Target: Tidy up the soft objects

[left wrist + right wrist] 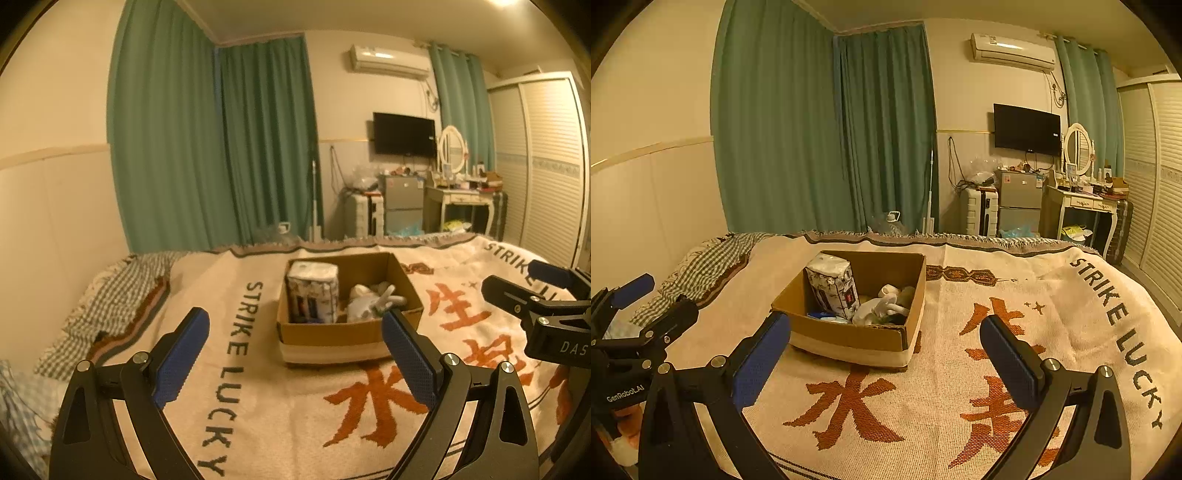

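Because the left gripper [295,354] hangs with jaws wide and empty just near of the cardboard box [332,334], a careless reach could push the light box along the blanket [258,406] or tip the upright tissue pack [313,291] onto the plush toy [373,301] at its right. In the right view, the right gripper [886,354] is also wide and empty, and the left one at the near left is close enough that the two could collide over the box.

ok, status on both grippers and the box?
Left hand-held gripper open, empty. Right hand-held gripper open, empty. Cardboard box on blanket, tissue pack and soft toy inside. Nothing in the way.
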